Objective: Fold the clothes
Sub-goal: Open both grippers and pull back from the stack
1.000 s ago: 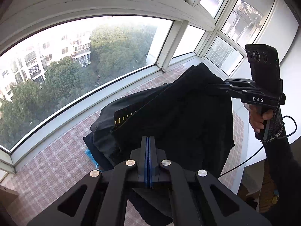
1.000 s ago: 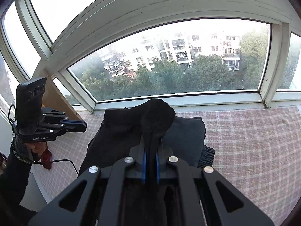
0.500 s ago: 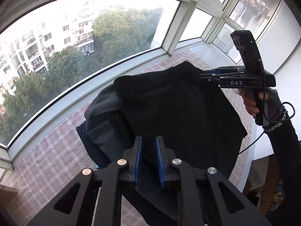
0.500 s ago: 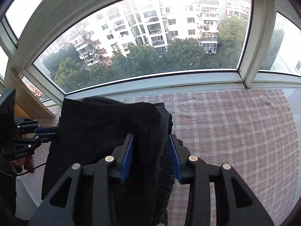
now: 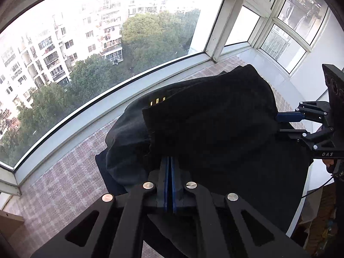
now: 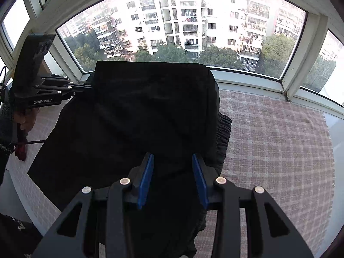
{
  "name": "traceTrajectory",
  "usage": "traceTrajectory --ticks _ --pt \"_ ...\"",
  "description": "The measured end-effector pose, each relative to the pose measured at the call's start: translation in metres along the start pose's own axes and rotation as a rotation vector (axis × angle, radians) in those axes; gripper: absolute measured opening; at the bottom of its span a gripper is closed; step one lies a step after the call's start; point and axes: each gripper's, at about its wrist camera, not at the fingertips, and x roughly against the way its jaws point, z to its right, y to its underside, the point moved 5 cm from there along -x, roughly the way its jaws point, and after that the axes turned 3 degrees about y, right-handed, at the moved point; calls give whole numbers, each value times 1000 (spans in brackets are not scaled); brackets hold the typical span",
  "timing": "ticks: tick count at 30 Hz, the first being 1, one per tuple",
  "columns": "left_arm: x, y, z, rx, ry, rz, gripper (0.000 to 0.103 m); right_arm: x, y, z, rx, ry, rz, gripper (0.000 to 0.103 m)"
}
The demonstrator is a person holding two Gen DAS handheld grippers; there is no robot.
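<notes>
The left tool (image 5: 170,163) is pinching the near edge of the black garment (image 5: 210,124), blue pads pressed together. The right tool (image 6: 173,167) is standing spread, apparently gripping nothing. The garment is draping over darker clothes (image 5: 126,142) on the plaid-covered surface (image 6: 275,133).

You've got two readable marks: "DAS" on the right gripper (image 5: 277,124) body in your left wrist view, "GenRobot.AI" on the left gripper (image 6: 86,87) body in your right wrist view.
</notes>
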Motion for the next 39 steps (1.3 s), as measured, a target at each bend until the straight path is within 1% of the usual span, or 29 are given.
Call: traceTrajectory --ticks 2,3,5,6,8,10,11,12,14,16,17,20,22,24,25,26,27,28,30,32,35,39 --pt "11 2 2 -3 12 15 3 19 -2 -8 -9 -24 44 37" --pt "21 6 9 -17 21 28 6 28 0 -13 -5 -33 64 37" --pt "41 13 22 -46 40 54 19 40 6 -26 9 -47 86 38" --pt "52 16 29 -61 49 67 20 41 12 -31 17 -46 86 40" --pt "63 35 45 -89 80 72 23 36 24 -36 27 -35 70 40" --pt "59 54 56 -107 115 38 24 20 33 -38 31 -6 33 40" --pt "56 64 62 -116 132 20 28 11 37 -37 18 17 6 40" --pt "50 71 61 -117 115 2 29 6 39 -36 -3 33 -11 40" --pt "35 82 56 -117 61 -31 30 7 42 -36 -49 40 -10 40" --pt "32 89 50 -83 56 -33 31 21 50 -33 -97 47 8 40" --pt "37 91 49 -67 44 -25 31 30 54 -32 -118 61 18 40" --pt "64 101 52 -64 -6 20 31 51 66 -31 -191 79 53 41" --pt "85 109 56 -49 -15 50 32 64 75 -41 -216 77 85 42" --pt "108 120 66 -62 -66 101 39 74 84 -56 -210 108 117 44" --pt "119 124 71 -72 -100 133 48 79 90 -65 -203 130 132 45" --pt "130 130 78 -76 -127 164 54 83 95 -73 -196 150 145 46" --pt "139 137 85 -78 -151 196 62 86 100 -82 -193 157 151 47" --pt "146 143 91 -77 -163 216 66 89 105 -91 -195 155 155 47" --pt "155 154 99 -71 -174 242 67 93 115 -105 -200 145 161 47" --pt "159 164 101 -57 -180 254 70 96 122 -119 -191 158 165 47" --pt "164 187 105 -43 -183 248 73 100 132 -132 -177 203 171 47" --pt "172 208 102 -35 -213 242 74 113 147 -153 -193 208 171 47"
